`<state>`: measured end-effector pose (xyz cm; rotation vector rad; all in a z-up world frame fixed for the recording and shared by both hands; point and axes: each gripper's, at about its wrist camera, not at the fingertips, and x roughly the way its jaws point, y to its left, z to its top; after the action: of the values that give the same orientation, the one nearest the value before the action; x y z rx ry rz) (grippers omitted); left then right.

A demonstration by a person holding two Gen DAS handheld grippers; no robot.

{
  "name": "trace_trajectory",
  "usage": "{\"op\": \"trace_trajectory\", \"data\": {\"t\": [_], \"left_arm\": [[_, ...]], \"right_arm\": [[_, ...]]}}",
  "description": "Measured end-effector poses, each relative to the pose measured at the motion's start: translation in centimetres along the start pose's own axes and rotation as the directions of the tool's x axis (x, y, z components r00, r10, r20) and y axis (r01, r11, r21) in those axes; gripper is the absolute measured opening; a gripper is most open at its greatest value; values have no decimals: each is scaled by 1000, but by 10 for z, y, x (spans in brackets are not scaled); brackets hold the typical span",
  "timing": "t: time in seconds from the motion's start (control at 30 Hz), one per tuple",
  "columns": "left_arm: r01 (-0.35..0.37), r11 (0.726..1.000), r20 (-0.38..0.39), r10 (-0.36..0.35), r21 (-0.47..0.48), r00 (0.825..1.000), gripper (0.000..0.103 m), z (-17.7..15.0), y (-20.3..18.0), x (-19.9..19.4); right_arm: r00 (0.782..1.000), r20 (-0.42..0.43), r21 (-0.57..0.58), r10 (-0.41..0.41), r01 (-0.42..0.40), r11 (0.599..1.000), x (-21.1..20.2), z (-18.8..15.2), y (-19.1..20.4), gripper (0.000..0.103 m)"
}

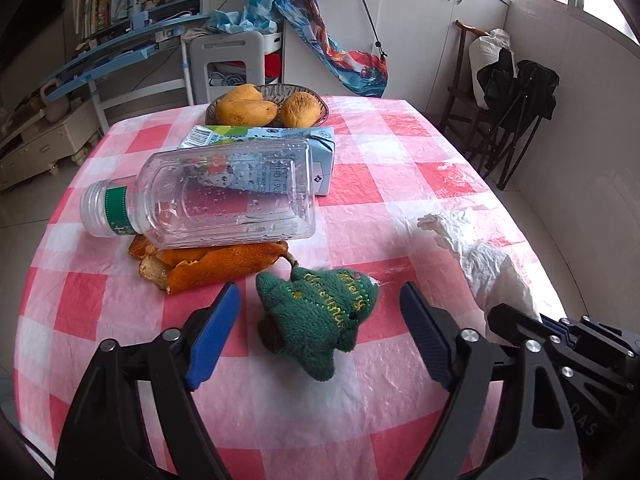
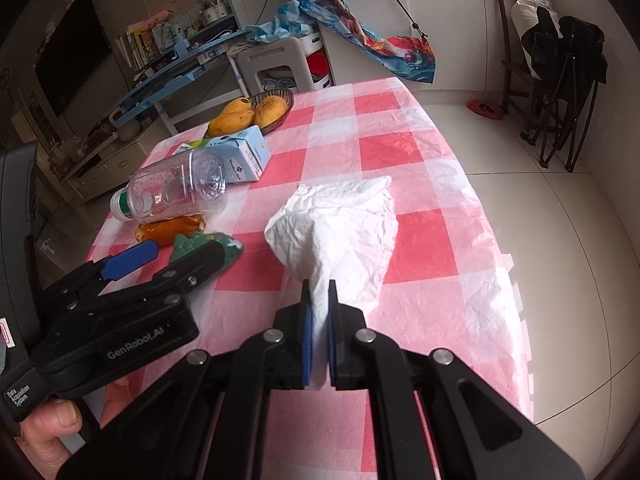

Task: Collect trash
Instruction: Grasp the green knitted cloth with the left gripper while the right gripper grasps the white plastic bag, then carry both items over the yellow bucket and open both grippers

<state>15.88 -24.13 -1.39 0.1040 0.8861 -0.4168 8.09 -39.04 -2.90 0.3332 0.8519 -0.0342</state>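
Round table (image 1: 360, 184) under pink-and-white checked cloth, cluttered shelves and white cabinets behind. Right gripper (image 2: 319, 300) clamped tight on crumpled white tissue (image 2: 340, 228), wrinkled, bunched into cone, narrow end pinched between blue pads, wide end out over cloth. Left gripper (image 1: 320, 312) jaws apart, straddling green knitted toy (image 1: 320, 320), pads not touching. Beyond: clear empty bottle (image 1: 216, 196) on its side atop orange peel (image 1: 216, 264), blue carton (image 1: 280, 148) behind
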Motion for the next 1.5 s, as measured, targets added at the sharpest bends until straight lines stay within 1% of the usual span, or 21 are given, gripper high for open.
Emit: {"op": "trace_trajectory", "data": {"t": [0.03, 0.07, 0.17, 0.3, 0.5, 0.67, 0.83, 0.97, 1.07, 1.17, 1.2, 1.27, 1.3, 1.33, 1.37, 1.4, 1.43, 1.5], "left_arm": [[10, 1000, -24, -9, 4, 1000, 53, 1, -1, 5], [17, 1000, -31, -17, 3, 999, 52, 2, -2, 7], [33, 999, -22, -33, 5, 999, 43, -2, 2, 0], [60, 997, -15, -60, -48, 998, 42, -15, 26, -23], [53, 993, -4, -54, -108, 999, 42, -50, 65, -71], [21, 996, 5, -20, -92, 1000, 42, -80, 86, -113], [-2, 997, 7, 3, -79, 1000, 42, -109, 100, -148], [5, 996, -1, -5, -87, 1000, 42, -132, 107, -167], [15, 996, -10, -16, -85, 1000, 42, -148, 105, -174], [23, 997, -24, -25, -79, 999, 42, -164, 100, -180], [25, 996, -32, -28, -81, 999, 42, -169, 97, -181], [26, 997, -56, -31, -79, 998, 42, -181, 92, -180], [18, 998, -71, -23, -66, 997, 42, -188, 88, -178], [6, 999, -84, -10, -50, 996, 42, -195, 84, -176], [-2, 999, -101, -2, -40, 995, 42, -201, 81, -174], [-1, 1000, -124, -2, -30, 992, 42, -207, 78, -171], [1, 1000, -141, -4, -17, 990, 42, -211, 74, -168], [-12, 1000, -161, 14, 18, 987, 44, -218, 67, -164]], "right_arm": [[1000, 0, -1, 2, -2, 1000, 1, 1, 1, 7], [1000, 1, -3, 4, -4, 1000, 1, 1, 2, 7], [1000, 7, -7, 12, -12, 1000, -1, 1, 3, 7], [999, 14, -17, 32, -32, 999, -8, -1, 9, 7], [996, 20, -98, 87, -85, 992, -26, -14, 38, 7], [987, 1, -124, 162, -160, 979, -53, -52, 62, 7], [973, -68, -143, 222, -230, 963, -83, -102, 81, 7], [954, -170, -164, 247, -275, 947, -99, -148, 96, 7], [935, -262, -179, 239, -290, 940, -99, -179, 107, 7], [919, -332, -188, 213, -285, 940, -91, -199, 117, 7], [917, -343, -192, 203, -280, 941, -88, -202, 119, 7], [921, -351, -209, 172, -256, 944, -83, -204, 122, 7], [918, -364, -207, 161, -248, 946, -79, -205, 122, 9], [919, -366, -203, 146, -232, 951, -76, -205, 121, 13], [929, -349, -198, 126, -204, 959, -78, -204, 117, 33], [941, -319, -191, 110, -178, 965, -81, -202, 114, 57], [954, -284, -182, 94, -150, 972, -85, -199, 110, 62], [971, -225, -143, 77, -111, 984, -93, -194, 102, 63]]}}
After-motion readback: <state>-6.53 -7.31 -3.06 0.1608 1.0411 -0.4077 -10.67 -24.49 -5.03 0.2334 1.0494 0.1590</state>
